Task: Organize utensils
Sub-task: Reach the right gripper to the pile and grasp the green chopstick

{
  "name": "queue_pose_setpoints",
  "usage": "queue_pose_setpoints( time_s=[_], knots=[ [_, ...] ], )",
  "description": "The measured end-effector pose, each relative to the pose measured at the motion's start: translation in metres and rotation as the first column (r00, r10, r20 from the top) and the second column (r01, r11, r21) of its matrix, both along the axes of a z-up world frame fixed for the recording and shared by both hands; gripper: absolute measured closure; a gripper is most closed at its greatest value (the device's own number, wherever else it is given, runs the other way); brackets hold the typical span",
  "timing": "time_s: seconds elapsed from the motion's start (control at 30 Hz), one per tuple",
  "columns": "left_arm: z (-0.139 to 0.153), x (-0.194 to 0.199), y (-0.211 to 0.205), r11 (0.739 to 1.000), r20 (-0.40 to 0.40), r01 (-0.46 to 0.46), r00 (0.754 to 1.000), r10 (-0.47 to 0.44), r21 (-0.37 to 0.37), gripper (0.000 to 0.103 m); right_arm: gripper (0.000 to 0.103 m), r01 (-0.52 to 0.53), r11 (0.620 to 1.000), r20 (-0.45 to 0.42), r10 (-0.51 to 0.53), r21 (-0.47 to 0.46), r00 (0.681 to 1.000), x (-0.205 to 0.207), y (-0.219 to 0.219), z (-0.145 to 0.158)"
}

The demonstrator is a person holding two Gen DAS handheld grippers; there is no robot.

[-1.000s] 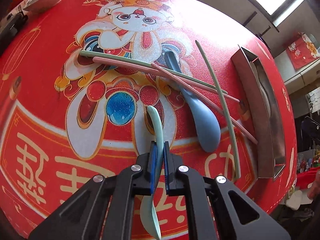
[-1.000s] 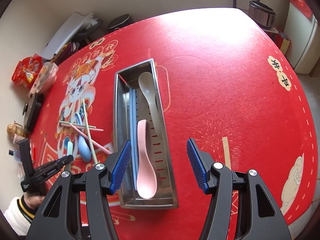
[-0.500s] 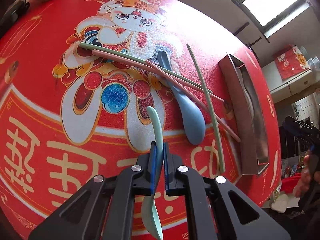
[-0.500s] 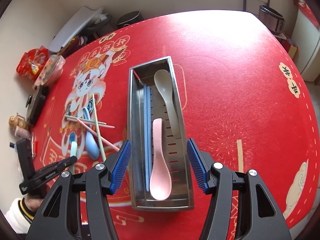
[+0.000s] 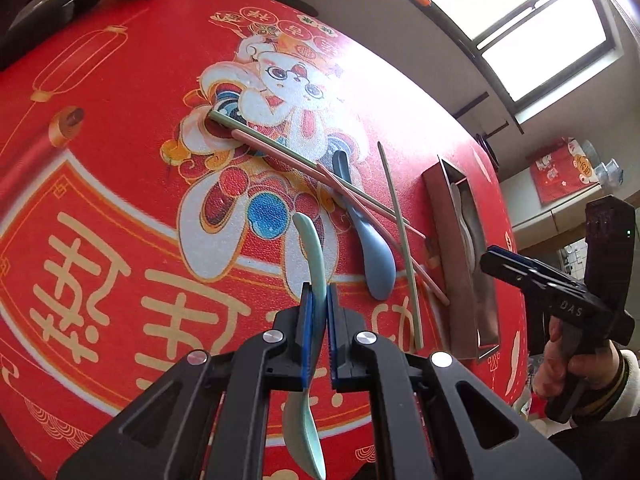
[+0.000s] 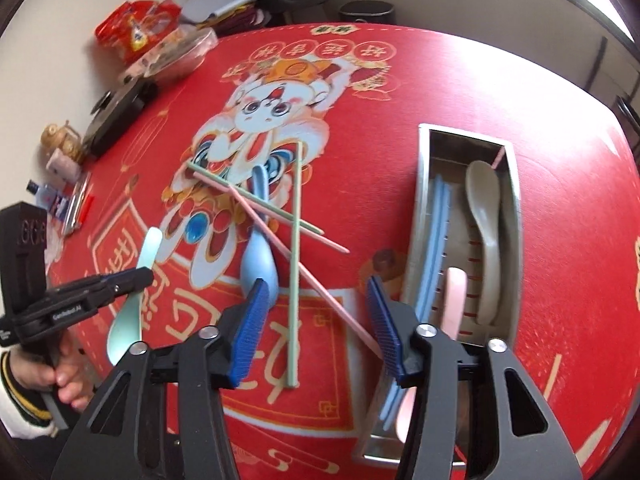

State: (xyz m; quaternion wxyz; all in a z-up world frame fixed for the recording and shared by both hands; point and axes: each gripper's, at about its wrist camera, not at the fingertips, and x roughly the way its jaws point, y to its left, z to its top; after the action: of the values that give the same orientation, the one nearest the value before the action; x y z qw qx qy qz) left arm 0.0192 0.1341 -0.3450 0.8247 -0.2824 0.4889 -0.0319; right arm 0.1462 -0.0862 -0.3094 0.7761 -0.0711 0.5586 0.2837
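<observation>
My left gripper (image 5: pixel 318 332) is shut on a mint-green spoon (image 5: pixel 314 248), held above the red mat; that spoon (image 6: pixel 130 308) also shows in the right wrist view. My right gripper (image 6: pixel 316 328) hangs over the loose pile with its jaws closing and nothing pressed between them. Below it lie a blue spoon (image 6: pixel 258 260), a green chopstick (image 6: pixel 295 264) and pink chopsticks (image 6: pixel 320 284). The steel tray (image 6: pixel 424 208) at the right holds a grey spoon (image 6: pixel 486 216), a pink spoon (image 6: pixel 454 292) and blue chopsticks (image 6: pixel 434 236).
Snack bags (image 6: pixel 136 28), a plastic-wrapped dish (image 6: pixel 176 56), a dark flat device (image 6: pixel 116 112) and small items line the table's far left edge. A person's hand (image 5: pixel 576 356) grips the right gripper's handle beyond the tray (image 5: pixel 460 260).
My right gripper has swung left from above the tray to above the loose chopsticks, and its jaws have narrowed. My left gripper has risen and drawn back with the mint spoon.
</observation>
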Motion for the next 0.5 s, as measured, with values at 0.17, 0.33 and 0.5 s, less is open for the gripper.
queue_pose_setpoints(
  time_s=[0.17, 0.33, 0.5],
  knots=[
    [0.004, -0.008, 0.008, 1.0, 0.018, -0.017, 1.0, 0.017, -0.004, 0.097, 0.082, -0.069, 0.996, -0.078, 0.065, -0.055, 0.995, 0.0, 0.039, -0.032],
    [0.005, -0.019, 0.015, 0.999, 0.025, -0.038, 0.999, 0.038, -0.024, 0.097, 0.089, -0.044, 0.993, -0.12, 0.031, -0.109, 0.992, 0.0, 0.048, -0.054],
    [0.002, -0.024, 0.019, 0.996, 0.024, -0.06, 0.998, 0.062, -0.058, 0.097, 0.091, -0.02, 0.991, -0.134, 0.002, -0.13, 0.991, 0.004, 0.048, -0.063]
  ],
)
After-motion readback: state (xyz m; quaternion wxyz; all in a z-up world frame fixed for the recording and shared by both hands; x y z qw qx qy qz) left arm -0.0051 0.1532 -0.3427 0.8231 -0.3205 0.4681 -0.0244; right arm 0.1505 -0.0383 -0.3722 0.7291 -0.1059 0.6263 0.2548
